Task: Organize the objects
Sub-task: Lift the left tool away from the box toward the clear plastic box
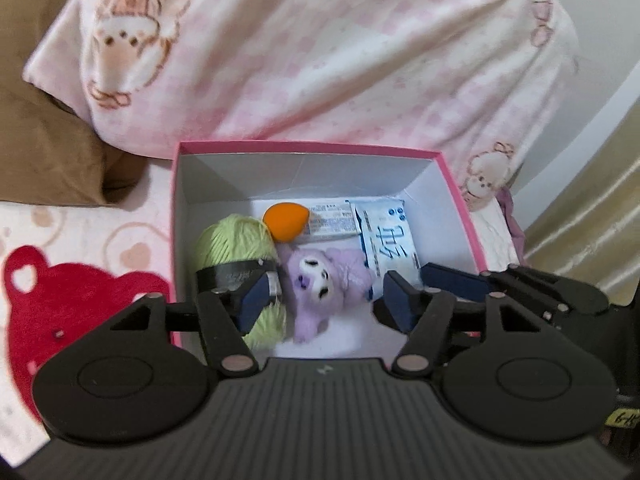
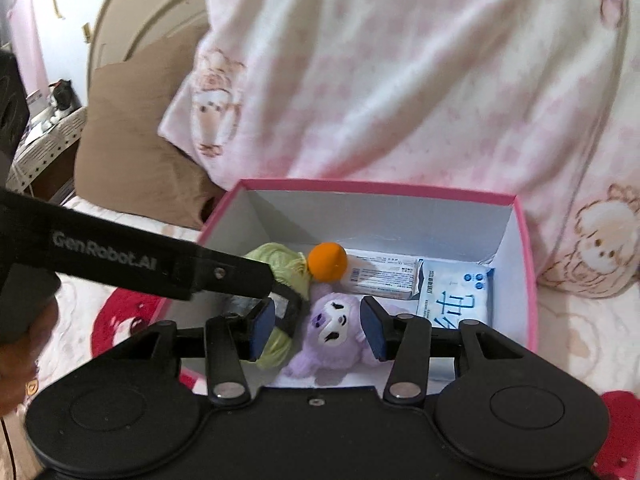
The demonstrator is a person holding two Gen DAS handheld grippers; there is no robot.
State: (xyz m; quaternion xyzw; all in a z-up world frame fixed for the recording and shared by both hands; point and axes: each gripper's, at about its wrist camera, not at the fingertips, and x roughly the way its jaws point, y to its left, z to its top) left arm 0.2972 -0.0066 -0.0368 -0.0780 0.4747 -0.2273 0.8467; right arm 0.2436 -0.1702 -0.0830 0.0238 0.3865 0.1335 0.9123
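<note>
- The pink box [image 1: 316, 147] is sitting in the centre of both views, open-topped with white walls, and it is already looking well filled.
- Inside it, the purple plush toy [image 1: 320, 284] is lying in the lower middle of the box, face up, right in the gap between both sets of fingers.
- The green yarn skein [image 1: 236, 256] is lying along the box's left wall, just beside the plush; the orange sponge [image 1: 285, 218] is sitting behind it, against a flat white packet [image 1: 334, 222].
- The blue-and-white wipes pack [image 1: 386, 240] is filling the right side of the box floor.
- The left gripper [image 1: 326, 300] is hanging over the near edge with its fingers spread apart, holding nothing.
- The right gripper [image 2: 318, 330] is hanging just the same in its own view: fingers apart, empty, framing the plush without touching it, as far as I can tell.
- Around the box, the pink bedding [image 1: 340, 60] with bear prints is filling the upper frame, and a brown pillow [image 1: 44, 136] is sitting upper left.
- My read: five items are in and no loose ones are showing on the bed, so the sorting looks nearly finished.
</note>
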